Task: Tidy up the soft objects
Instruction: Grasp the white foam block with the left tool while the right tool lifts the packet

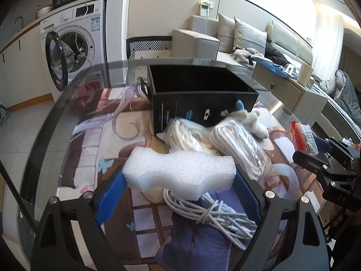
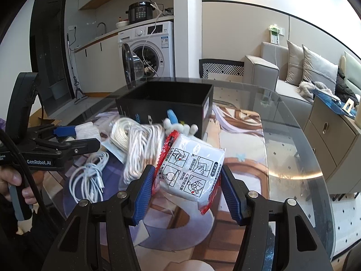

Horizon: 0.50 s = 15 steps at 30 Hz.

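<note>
Open-door washing machine (image 2: 149, 52) under counter; beige sofa (image 2: 293, 79) with cushions; round glass table (image 2: 293, 140); bright curtained window (image 1: 327, 29).

"GenRobot.AI" stands in white on the black body of the left tongs (image 2: 67, 133). The packet (image 2: 191, 169) beside it carries numbered instruction drawings; their small print is unreadable.

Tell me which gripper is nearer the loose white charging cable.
Left. The left gripper, holding the foam block, hangs directly over the cable; the right gripper is off to the side.

washing machine (image 2: 150, 49), door open | pressure cooker (image 2: 140, 11) on top | sofa (image 1: 225, 38)
</note>
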### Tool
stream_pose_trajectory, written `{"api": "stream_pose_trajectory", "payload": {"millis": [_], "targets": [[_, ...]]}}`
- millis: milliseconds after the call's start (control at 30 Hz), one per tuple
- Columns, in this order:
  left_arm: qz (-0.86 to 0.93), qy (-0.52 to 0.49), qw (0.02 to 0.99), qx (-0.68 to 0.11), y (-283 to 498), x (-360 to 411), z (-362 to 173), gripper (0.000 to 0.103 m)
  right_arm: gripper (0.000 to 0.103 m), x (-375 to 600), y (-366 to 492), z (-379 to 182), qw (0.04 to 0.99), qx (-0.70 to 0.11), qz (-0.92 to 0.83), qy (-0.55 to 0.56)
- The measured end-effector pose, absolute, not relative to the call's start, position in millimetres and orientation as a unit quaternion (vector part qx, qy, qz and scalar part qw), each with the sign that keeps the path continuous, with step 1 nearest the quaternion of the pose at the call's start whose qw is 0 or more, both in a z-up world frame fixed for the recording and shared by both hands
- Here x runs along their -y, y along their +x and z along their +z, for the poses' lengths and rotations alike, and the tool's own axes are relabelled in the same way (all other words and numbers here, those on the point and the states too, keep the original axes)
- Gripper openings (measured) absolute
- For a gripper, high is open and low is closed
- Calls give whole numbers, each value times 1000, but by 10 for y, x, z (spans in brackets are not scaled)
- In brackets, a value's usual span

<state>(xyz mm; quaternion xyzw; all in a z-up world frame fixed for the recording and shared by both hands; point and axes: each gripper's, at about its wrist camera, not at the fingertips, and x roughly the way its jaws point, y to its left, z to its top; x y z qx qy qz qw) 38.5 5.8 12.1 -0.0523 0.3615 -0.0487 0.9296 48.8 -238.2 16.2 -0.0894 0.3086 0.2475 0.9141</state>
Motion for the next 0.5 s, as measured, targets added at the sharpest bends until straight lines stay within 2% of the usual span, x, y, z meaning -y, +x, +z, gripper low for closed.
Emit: {"api": "stream_pose_trajectory", "payload": {"millis": [500], "targets": [[-46, -41, 943, -327, 603, -19, 415, 90, 59, 2262, 687, 551, 915, -280, 280, -78]]}}
